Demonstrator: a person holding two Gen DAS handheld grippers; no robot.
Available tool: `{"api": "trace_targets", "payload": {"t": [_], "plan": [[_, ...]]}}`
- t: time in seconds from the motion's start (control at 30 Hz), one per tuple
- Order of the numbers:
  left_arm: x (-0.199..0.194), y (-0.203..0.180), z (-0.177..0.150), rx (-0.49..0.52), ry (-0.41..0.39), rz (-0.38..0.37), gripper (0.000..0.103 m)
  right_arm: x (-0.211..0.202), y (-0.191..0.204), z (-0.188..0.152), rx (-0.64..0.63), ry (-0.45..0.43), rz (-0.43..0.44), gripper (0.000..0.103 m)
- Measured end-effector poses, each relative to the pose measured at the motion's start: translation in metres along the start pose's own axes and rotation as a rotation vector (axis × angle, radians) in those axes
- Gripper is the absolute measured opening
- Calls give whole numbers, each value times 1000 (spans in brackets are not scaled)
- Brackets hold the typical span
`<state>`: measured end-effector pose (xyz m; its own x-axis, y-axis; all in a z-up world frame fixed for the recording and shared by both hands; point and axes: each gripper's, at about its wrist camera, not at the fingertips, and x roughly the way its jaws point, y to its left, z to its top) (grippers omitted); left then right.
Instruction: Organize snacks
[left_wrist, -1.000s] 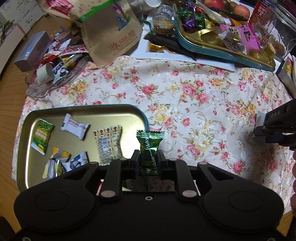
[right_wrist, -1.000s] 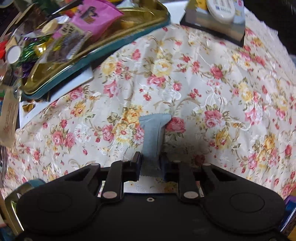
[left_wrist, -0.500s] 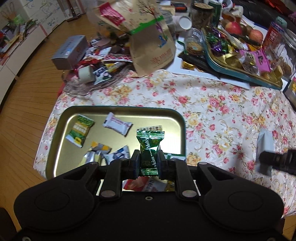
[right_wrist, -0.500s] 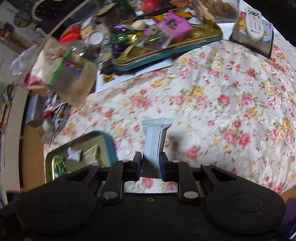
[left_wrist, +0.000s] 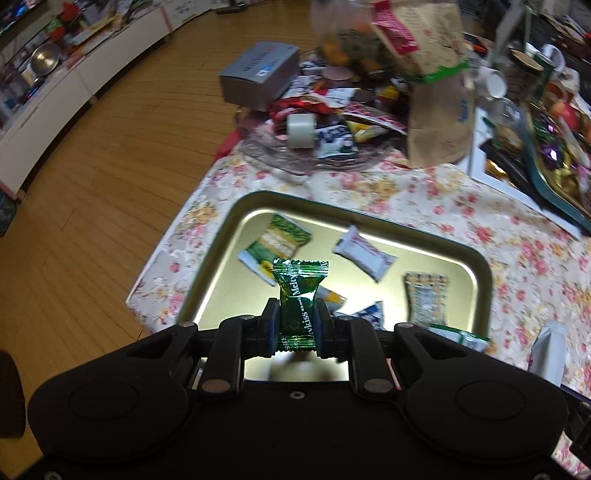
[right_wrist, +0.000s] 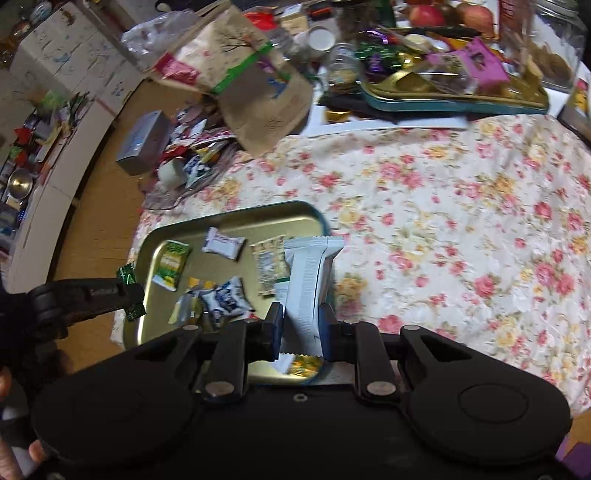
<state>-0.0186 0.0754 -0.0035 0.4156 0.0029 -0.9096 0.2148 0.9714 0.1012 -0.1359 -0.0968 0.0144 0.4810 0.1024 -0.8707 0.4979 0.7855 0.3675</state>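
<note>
My left gripper (left_wrist: 297, 325) is shut on a green Meltykiss candy (left_wrist: 299, 295) and holds it above the near left part of a gold tray (left_wrist: 476, 266). The tray holds several wrapped snacks. My right gripper (right_wrist: 301, 326) is shut on a pale grey snack packet (right_wrist: 308, 280) above the tray's near right corner (right_wrist: 314, 214). The packet shows at the right of the left wrist view (left_wrist: 548, 350). The left gripper with the green candy (right_wrist: 127, 275) shows at the left of the right wrist view.
A floral cloth (right_wrist: 461, 229) covers the table. At the back lie a brown paper bag (right_wrist: 258, 92), a grey box (left_wrist: 258, 72), a heap of snack wrappers (left_wrist: 332, 118) and a second teal-rimmed tray (right_wrist: 454, 92) full of sweets. Wooden floor (left_wrist: 92, 184) lies left of the table.
Both grippers have moved left toward the gold tray with their snacks still held. The right gripper now hangs over the tray's near right corner.
</note>
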Motion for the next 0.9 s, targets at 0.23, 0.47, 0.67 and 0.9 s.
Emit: {"api": "trace_targets", "payload": {"t": [0.23,0.47,0.67,0.9], "plan": [[12,25,3,-30,21,57,30,12,37,4,-54,11,62,22],[13,45,1,-71,29,35,33,21,60,-2,-108,7,71,22],[14,49,-1,-96,48,11,33,24,71,-10,-187,-36,32,26],[8,39,-4,-57,40,5,33,22,76,-18,-269,-64,-22,40]]}}
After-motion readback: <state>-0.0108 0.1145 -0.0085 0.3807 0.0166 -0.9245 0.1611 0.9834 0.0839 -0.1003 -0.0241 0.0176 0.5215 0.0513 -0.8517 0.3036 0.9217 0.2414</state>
